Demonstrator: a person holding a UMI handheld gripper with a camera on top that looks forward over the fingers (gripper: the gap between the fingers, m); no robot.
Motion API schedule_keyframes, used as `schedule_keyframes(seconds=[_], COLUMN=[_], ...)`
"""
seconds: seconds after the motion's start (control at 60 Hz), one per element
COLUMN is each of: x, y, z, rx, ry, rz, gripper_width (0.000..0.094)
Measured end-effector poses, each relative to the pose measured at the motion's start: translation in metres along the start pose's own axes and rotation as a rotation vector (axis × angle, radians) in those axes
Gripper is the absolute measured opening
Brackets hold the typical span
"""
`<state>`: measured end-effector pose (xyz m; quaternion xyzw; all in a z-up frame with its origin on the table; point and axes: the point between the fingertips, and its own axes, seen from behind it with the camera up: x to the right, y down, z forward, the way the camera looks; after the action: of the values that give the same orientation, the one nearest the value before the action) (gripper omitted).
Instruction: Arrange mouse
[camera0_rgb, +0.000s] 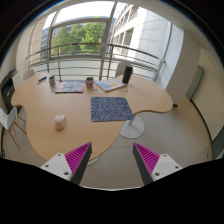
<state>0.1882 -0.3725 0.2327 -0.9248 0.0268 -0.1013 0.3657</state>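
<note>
White mouse (59, 121) sits on the pale wood counter (60, 140), toward the left side, well ahead of the claw and apart from everything else on the surface. To its right, near the counter's right lobe, lies a dark blue-grey mouse mat (110, 108), flat, with nothing on it; mouse and mat are well apart, with bare wood between them.

Farther back on the counter: a flat magazine or printed sheet (69, 87) with a colourful cover, then a small dark cup-like object (89, 82), then another flat blue-toned item (108, 86) that may be a book or tablet; cannot tell which. A dark upright object (127, 73) stands at the far right end, details too small to read.

Claw (113, 160) hangs above the near edge of the counter, fingers spread wide and holding nothing; the magenta pads (79, 157) face each other across an open gap, with only counter surface and floor seen between them. Mouse lies beyond and left of the left finger.

White round pedestal base (131, 128) shows on the grey floor (180, 125) just past the counter's right edge. Large windows (80, 35) with a railing run behind the counter, greenery outside.
</note>
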Motion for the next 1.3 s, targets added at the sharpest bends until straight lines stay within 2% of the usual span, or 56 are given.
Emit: schedule_keyframes(seconds=[0.267, 0.417, 0.517, 0.667, 0.783, 0.95, 1.083, 1.217, 1.3], x=[-0.029, -0.087, -0.144, -0.232, -0.282, -0.32, -0.333, -0.341, -0.341], y=[0.039, 0.092, 0.111, 0.076, 0.041, -0.005, -0.021, -0.03, -0.039], z=[0.015, 0.043, 0.07, 0.126, 0.175, 0.245, 0.281, 0.294, 0.304], rx=[-0.082, -0.138, -0.141, 0.021, 0.103, 0.16, 0.144, 0.154, 0.163], ry=[-0.018, -0.078, -0.134, -0.187, -0.2, -0.195, -0.197, -0.197, -0.206], rz=[0.007, -0.001, -0.012, -0.024, 0.01, -0.004, 0.003, 0.035, 0.045], gripper_width=[0.0849, 0.0853, 0.0847, 0.085, 0.0849, 0.0819, 0.0771, 0.0683, 0.0549])
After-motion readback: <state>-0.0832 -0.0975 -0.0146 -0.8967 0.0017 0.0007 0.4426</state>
